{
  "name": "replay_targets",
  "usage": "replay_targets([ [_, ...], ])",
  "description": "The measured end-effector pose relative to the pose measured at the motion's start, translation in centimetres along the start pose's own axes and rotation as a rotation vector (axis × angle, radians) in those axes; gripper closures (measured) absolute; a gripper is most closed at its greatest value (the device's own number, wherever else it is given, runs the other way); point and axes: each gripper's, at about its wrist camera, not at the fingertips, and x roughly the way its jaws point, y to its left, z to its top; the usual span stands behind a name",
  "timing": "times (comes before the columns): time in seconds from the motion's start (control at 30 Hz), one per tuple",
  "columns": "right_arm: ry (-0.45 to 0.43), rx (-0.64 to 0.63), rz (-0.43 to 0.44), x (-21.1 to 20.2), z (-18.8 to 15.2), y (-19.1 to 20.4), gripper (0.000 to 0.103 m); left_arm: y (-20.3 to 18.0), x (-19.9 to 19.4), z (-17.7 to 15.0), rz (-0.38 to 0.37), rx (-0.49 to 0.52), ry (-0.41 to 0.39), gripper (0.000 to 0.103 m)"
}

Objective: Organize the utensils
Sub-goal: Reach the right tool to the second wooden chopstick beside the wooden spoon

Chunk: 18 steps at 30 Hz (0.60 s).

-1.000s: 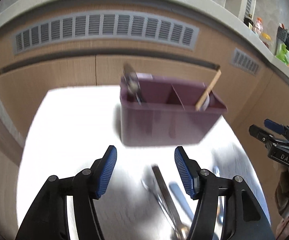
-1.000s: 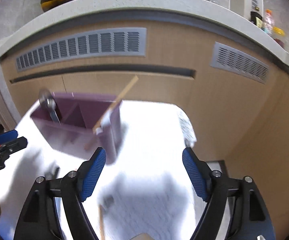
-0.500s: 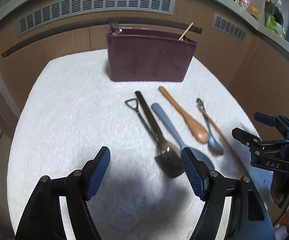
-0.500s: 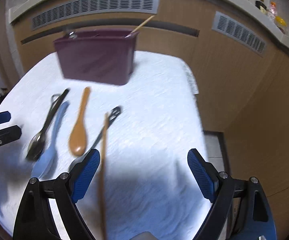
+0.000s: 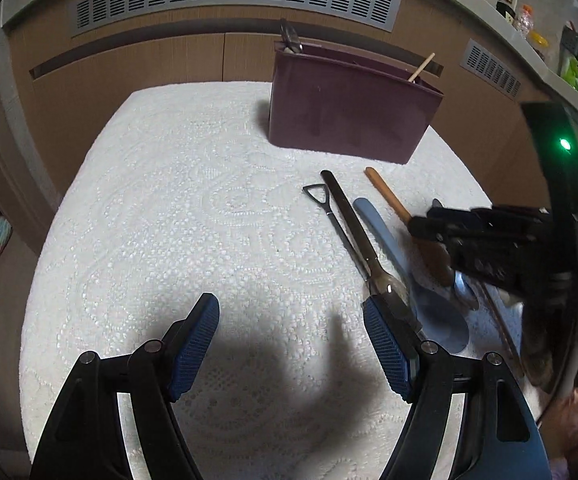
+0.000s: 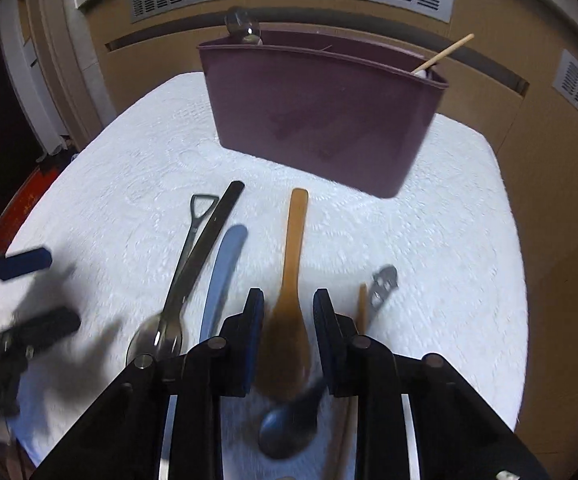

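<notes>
Five loose utensils lie side by side on the white lace tablecloth (image 6: pixel 429 240), all with their long axes running toward the maroon plastic caddy (image 6: pixel 321 112) at the far side, handles toward it and bowls toward the grippers. From left to right in the right wrist view they are a shovel-handled metal spoon (image 6: pixel 187 256), a flat-handled steel spoon (image 6: pixel 209 232), a pale blue plastic spoon (image 6: pixel 221 276), a brown wooden spoon (image 6: pixel 291 280), and a small metal spoon (image 6: pixel 381 280) beside a thin wooden chopstick (image 6: pixel 362 308).

The caddy holds a metal spoon (image 6: pixel 243 28), bowl up, at its left end and a light wooden stick (image 6: pixel 443 54) leaning out of its right end.

The right gripper (image 6: pixel 287 308) has just been closing; its blue pads straddle the wooden spoon at its neck and bowl, and whether they press on it I cannot tell. The left gripper (image 5: pixel 291 336) stands wide apart over bare cloth, grasping nothing, its right pad just beside the steel spoon's bowl.
</notes>
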Motion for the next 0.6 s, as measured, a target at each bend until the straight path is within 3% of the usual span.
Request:
replay_targets([
  [0.13, 0.035, 0.012, -0.007, 1.5, 0.6, -0.2, 0.079, 0.2, 0.6, 0.0, -0.006, -0.007, 0.017, 0.028],
  [0.2, 0.032, -0.007, -0.020, 1.2, 0.4, 0.3, 0.092, 0.2, 0.8, 0.1, -0.016, -0.014, 0.025, 0.028],
  [0.47, -0.023, 0.078, -0.030, -3.6, -3.0, -2.5, 0.092, -1.7, 1.3, 0.0, -0.047, 0.022, 0.048, 0.028],
  [0.6, -0.061, 0.121, -0.093, -5.9, -5.1, -4.4, 0.093, -3.6, 1.4, 0.0, -0.068, 0.066, 0.057, 0.028],
])
